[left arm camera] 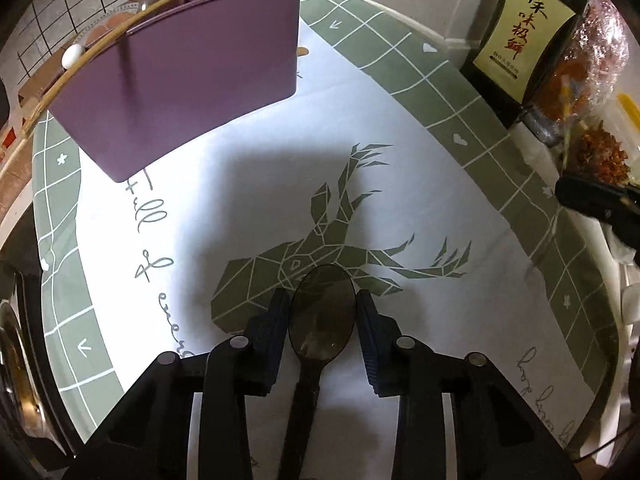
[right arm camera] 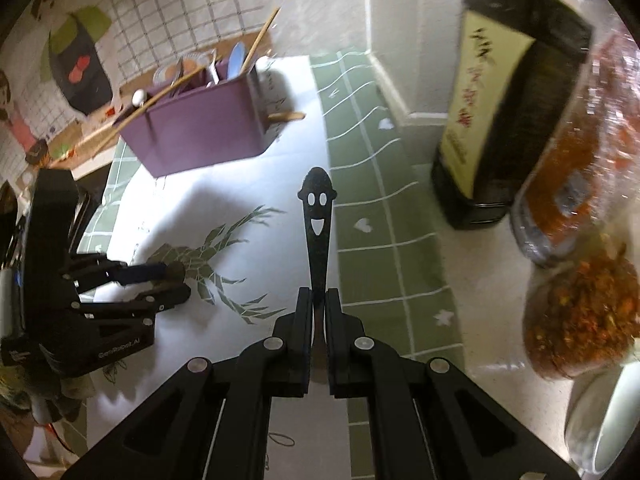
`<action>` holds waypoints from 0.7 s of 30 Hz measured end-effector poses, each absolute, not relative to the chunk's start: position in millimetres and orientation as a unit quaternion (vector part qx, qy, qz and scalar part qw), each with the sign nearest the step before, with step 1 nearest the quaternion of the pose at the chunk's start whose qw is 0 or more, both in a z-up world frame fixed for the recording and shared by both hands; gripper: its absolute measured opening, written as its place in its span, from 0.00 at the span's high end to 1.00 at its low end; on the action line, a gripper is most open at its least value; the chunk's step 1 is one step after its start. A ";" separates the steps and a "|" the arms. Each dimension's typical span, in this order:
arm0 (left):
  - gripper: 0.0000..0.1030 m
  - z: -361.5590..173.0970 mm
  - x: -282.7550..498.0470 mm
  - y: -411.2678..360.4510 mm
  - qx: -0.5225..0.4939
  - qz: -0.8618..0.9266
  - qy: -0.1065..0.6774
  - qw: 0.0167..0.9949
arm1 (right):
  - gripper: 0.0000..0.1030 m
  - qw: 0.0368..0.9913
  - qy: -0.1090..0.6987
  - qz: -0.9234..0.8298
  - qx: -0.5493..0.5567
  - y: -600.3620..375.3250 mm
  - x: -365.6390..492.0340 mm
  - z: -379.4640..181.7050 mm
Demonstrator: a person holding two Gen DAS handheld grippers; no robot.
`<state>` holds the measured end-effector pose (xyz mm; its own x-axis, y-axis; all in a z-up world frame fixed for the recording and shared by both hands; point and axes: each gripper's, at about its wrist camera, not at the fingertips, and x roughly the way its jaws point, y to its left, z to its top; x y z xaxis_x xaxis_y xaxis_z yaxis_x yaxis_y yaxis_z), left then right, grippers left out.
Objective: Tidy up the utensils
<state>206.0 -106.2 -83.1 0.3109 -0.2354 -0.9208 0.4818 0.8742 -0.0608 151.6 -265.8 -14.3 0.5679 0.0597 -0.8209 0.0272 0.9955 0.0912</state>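
Note:
A dark translucent spoon lies bowl-forward between the fingers of my left gripper. Both pads touch the sides of its bowl, just above the deer-print tablecloth. My right gripper is shut on the thin handle of a black utensil with a smiley-face end, which points away from me above the cloth. The purple utensil holder stands at the far left with spoons and chopsticks in it. In the right wrist view the left gripper is low at the left.
A dark bottle with a cream label stands at the right by the wall corner. Bags of red chilli flakes and a white cup crowd the right edge. A loose wooden utensil lies beside the holder.

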 end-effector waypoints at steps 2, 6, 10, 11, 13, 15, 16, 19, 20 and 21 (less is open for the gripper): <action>0.67 -78.0 200.4 -100.4 0.100 -0.225 0.533 0.809 | 0.95 0.887 0.459 0.010 0.054 -267.7 149.8 -8.3; 0.67 -46.2 183.2 -71.5 0.030 -0.227 0.503 0.834 | 0.97 0.894 0.443 0.021 0.061 -265.3 146.9 6.2; 0.67 -9.3 166.1 -40.7 -0.030 -0.222 0.468 0.855 | 0.97 0.898 0.435 0.038 0.054 -254.3 145.2 20.0; 0.67 -3.6 164.0 -36.3 -0.037 -0.222 0.461 0.858 | 0.97 0.898 0.434 0.041 0.054 -251.0 146.0 21.5; 0.67 8.0 160.0 -26.2 -0.048 -0.217 0.449 0.865 | 0.98 0.901 0.429 0.051 0.046 -243.3 147.4 25.3; 0.67 16.3 156.3 -19.5 -0.054 -0.211 0.440 0.871 | 0.98 0.899 0.431 0.058 0.044 -239.7 149.9 26.6; 0.67 21.3 155.3 -16.1 -0.055 -0.209 0.437 0.873 | 0.98 0.898 0.433 0.062 0.049 -240.6 150.7 27.0; 0.67 31.7 151.7 -1.4 -0.069 -0.197 0.422 0.882 | 0.98 0.899 0.432 0.057 0.048 -246.3 150.6 28.7; 0.67 32.8 151.4 3.9 -0.075 -0.196 0.418 0.884 | 0.98 0.899 0.431 0.057 0.052 -249.8 149.7 30.2; 0.67 36.7 151.0 7.8 -0.082 -0.194 0.411 0.887 | 0.98 0.900 0.429 0.055 0.058 -254.8 148.7 33.4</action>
